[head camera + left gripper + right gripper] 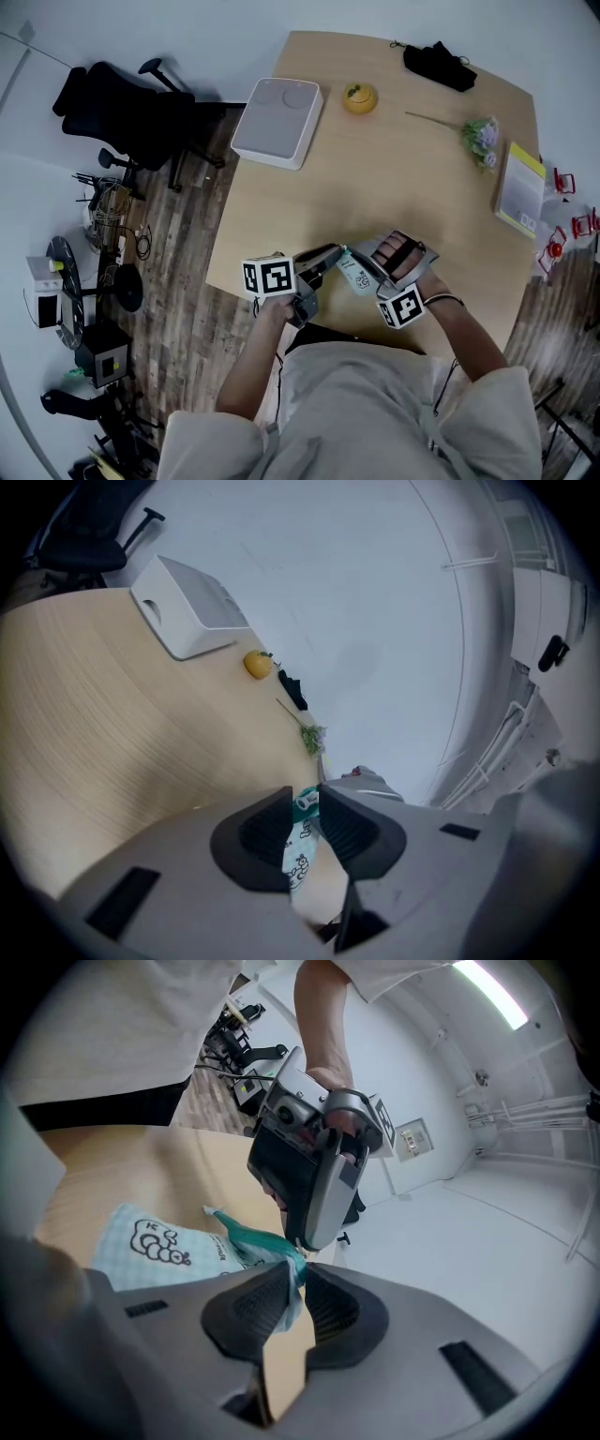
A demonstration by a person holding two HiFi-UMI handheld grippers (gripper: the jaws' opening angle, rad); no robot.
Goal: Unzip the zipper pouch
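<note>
Two grippers: meet tip to tip over the table's [375, 197] 6 o'clock edge, both on the pouch [356, 277].
Right gripper [292, 1288]: jaws pinched together on the pouch's corner, just under the teal zip [246, 1234]; the cloth fills the narrow slit between the pads.
Left gripper [305, 808]: jaw tips closed onto the zip end of the pouch, the teal strip and its white pull caught between them; behind the tips the jaws splay and the printed cloth hangs in the gap.
Pouch: pale checked cloth with a cartoon print, stretched between the two grips; whether it touches the table cannot be told.
Left hand [281, 305]: at 7 o'clock of the pouch in the head view, its gripper pointing toward 3 o'clock, marker cube facing up.
Right hand [433, 286]: at 4 o'clock of the pouch, its gripper pointing toward 9 o'clock and rolled on its side, a band on the wrist.
Forearms: both rise from 6 o'clock, elbows spread.
Table, far half: white box [277, 120] at 11 o'clock, yellow fruit [360, 97] at 12, black bundle [439, 66] at 1, flower [481, 138] and book [521, 187] at 2.
Floor: chair [122, 112] at 10 o'clock.
</note>
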